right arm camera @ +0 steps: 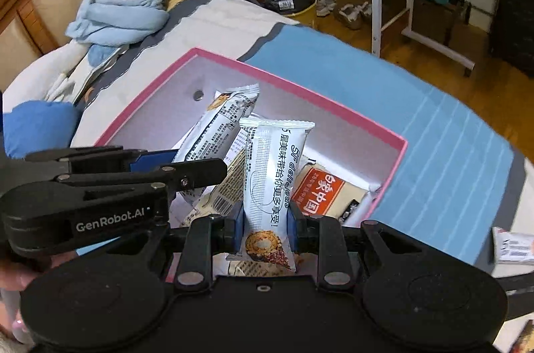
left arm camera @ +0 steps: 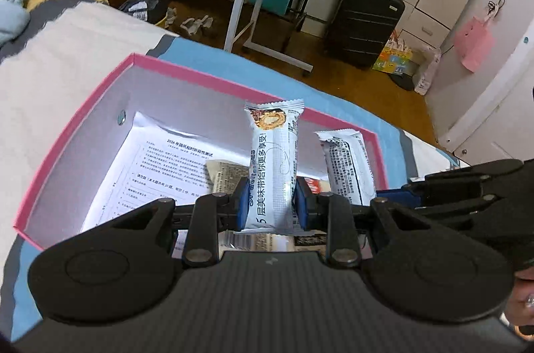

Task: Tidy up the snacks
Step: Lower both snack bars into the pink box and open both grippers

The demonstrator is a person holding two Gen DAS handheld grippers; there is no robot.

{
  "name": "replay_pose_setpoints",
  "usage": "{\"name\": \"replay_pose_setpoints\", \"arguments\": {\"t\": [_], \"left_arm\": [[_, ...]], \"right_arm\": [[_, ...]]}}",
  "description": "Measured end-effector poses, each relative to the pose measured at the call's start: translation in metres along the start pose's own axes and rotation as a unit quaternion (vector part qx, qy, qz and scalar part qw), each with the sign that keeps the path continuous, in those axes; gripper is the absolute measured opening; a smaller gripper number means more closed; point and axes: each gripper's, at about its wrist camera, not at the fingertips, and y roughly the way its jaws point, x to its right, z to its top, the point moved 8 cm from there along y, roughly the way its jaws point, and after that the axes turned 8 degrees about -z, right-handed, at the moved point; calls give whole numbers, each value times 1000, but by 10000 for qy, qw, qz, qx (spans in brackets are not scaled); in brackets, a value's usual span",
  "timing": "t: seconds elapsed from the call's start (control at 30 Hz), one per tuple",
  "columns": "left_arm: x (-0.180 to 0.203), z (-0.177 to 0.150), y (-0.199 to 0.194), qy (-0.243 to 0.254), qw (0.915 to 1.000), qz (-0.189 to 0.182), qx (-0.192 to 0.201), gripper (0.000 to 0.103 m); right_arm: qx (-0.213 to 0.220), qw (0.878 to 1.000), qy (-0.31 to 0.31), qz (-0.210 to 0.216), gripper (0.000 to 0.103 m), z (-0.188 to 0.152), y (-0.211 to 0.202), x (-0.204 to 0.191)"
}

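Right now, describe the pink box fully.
The pink box is an open, lidless cardboard box, pink outside and along the rim, white inside, with a small round metal stud in one wall. It sits on the bed's blue cover. Inside lie a printed sheet and snack packets, including an orange-labelled packet.

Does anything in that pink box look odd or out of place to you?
Yes: a printed paper sheet lies on the floor of the pink-rimmed cardboard box, under the snacks, though it is no snack. One white wrapped snack bar also sits outside the box on the striped blue bedcover.
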Motion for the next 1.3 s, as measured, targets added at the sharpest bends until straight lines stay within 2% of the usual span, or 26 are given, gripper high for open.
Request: {"name": "replay_pose_setpoints", "arguments": {"t": [0.1, 0.17, 0.37, 0.5, 0.6, 0.67, 0.7, 0.83, 0.97, 1.07, 1.3], "left_arm": [[-9, -9, 12, -39, 9998, -16, -210, 27], [-13, -12, 17, -42, 9994, -39, -343, 27], [-24, -21, 31, -243, 9978, -54, -615, 27], [-24, -23, 39, -69, 9975, 169, -678, 28], [-24, -26, 43, -222, 9967, 83, -771, 31], [-23, -26, 41, -294, 9963, 40, -805, 34], [-21, -25, 38, -259, 9967, 63, -769, 36], [-9, -22, 18, -28, 9982, 203, -555, 63], [7, -27, -3, 138, 9983, 235, -516, 65], [28, -32, -20, 89, 9983, -164, -546, 67], [81, -42, -60, 592, 9973, -148, -399, 77]], "right_arm": [[-53, 10000, 48, -40, 30, -2, 12, -1], [61, 9997, 122, -213, 31, -1, 17, 0], [-79, 9991, 381, -187, 32, -6, 37, 5], [138, 9991, 205, -355, 33, -5, 37, 7], [193, 9991, 209, -312, 34, -6, 33, 12], [229, 9991, 273, -217, 42, -6, 28, 16], [256, 9991, 309, -154, 44, -7, 25, 17], [474, 9983, 336, 55, 49, -8, 1, 21], [630, 9979, 130, 79, 50, -17, -31, 21], [717, 9973, -138, -63, 51, -27, -58, 23], [841, 9949, -437, -356, 56, -55, -131, 43]]}}
